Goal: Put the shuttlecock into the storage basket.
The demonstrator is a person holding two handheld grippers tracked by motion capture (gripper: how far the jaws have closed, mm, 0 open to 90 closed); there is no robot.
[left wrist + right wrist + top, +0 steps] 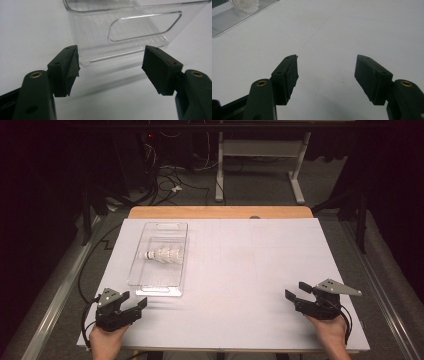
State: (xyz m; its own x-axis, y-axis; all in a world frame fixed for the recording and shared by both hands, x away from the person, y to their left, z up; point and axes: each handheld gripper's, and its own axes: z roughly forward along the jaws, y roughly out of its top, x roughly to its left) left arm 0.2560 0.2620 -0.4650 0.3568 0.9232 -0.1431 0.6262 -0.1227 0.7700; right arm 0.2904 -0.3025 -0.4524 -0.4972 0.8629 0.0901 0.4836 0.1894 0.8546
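Gaping wide, empty: left tongs [134, 300], right tongs [298, 290].

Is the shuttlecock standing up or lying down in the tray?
Lying down: the shuttlecock rests on its side in the clear tray, cork end pointing left, feathers right.

Both tools are showing black bodies with brass-ringed screw holes. The left tool [134, 301] is trailing a black cable; the right tool [298, 290] is wearing a grey three-cornered plate. One left pad [160, 68] is bearing a red mark.
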